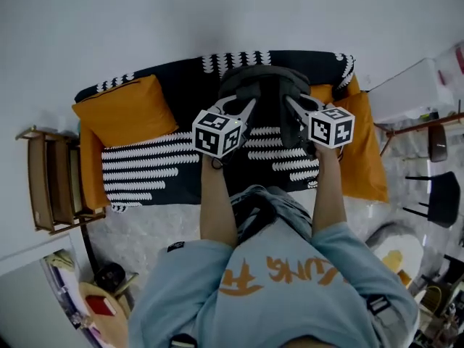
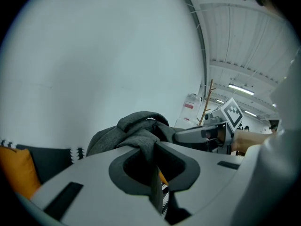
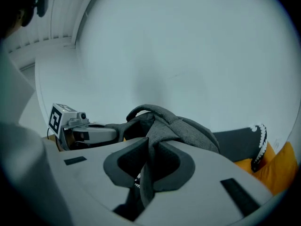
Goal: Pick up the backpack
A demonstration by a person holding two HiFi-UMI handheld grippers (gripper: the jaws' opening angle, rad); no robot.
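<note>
The dark grey backpack (image 1: 264, 85) hangs between my two grippers above the striped sofa cover (image 1: 152, 169). My left gripper (image 1: 245, 107) is shut on a grey shoulder strap (image 2: 151, 154), which runs down through its jaws. My right gripper (image 1: 293, 106) is shut on the other grey strap (image 3: 151, 149) in the same way. The left gripper view has the backpack's bunched top (image 2: 141, 126) just beyond the jaws and the right gripper (image 2: 221, 126) across from it. The right gripper view has the backpack (image 3: 183, 126) and the left gripper (image 3: 77, 126) at its left.
An orange cushion (image 1: 127, 111) lies at the sofa's left end and orange fabric (image 1: 366, 151) at its right. A wooden shelf unit (image 1: 51, 180) stands left of the sofa. A black chair (image 1: 435, 194) and a white cabinet (image 1: 406, 89) are at the right. A pale wall is behind.
</note>
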